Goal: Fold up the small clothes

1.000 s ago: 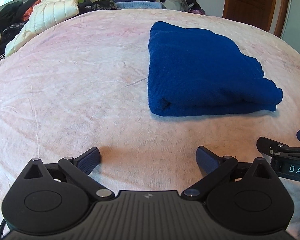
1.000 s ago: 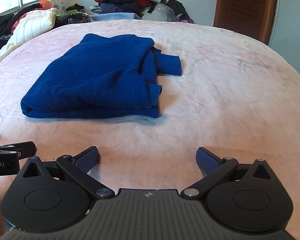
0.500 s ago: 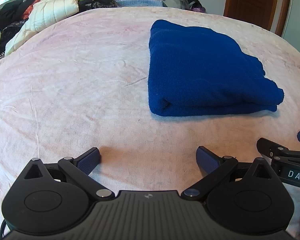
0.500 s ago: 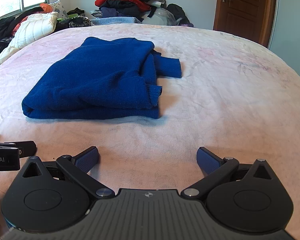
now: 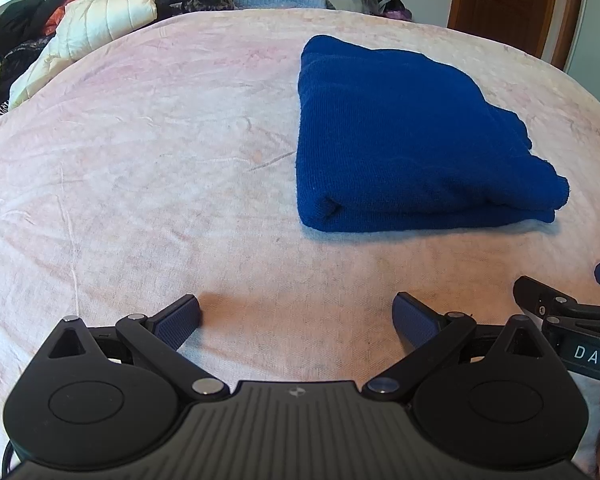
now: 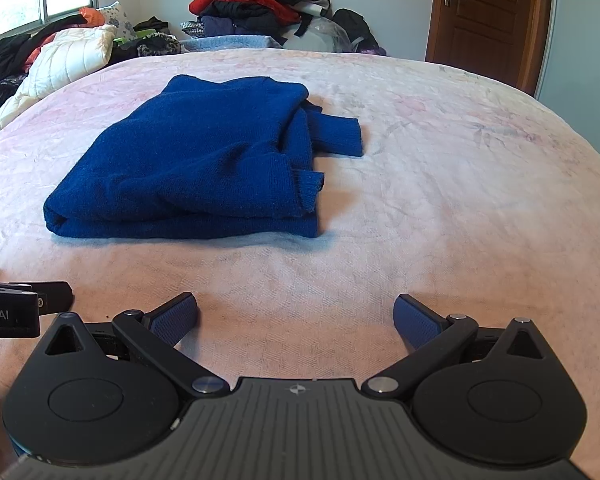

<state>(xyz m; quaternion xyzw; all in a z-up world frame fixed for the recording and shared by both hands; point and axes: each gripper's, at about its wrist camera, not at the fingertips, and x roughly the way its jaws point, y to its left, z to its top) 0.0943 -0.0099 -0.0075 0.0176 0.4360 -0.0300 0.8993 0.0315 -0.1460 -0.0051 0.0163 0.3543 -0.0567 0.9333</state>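
A dark blue knitted sweater (image 5: 412,136) lies folded into a thick, roughly rectangular bundle on the pale pink bedsheet (image 5: 140,160) of a wide bed. From the right wrist camera the sweater (image 6: 204,168) sits left of centre, its near edge a rounded fold, with a ribbed cuff sticking out at its far right and another cuff end draped over the right side.

The left gripper (image 5: 296,316) hovers over bare sheet near the bed's front edge, its blue-padded fingers spread wide with nothing between them. The right gripper (image 6: 296,314) is just beside it on the right, likewise spread wide and empty. Both are well short of the sweater, touching neither it nor each other.

No containers are in view. At the far end a loose heap of red and black clothes (image 6: 256,4) is piled, a white quilted duvet (image 6: 68,60) lies far left, and a brown wooden door (image 6: 488,12) stands far right.
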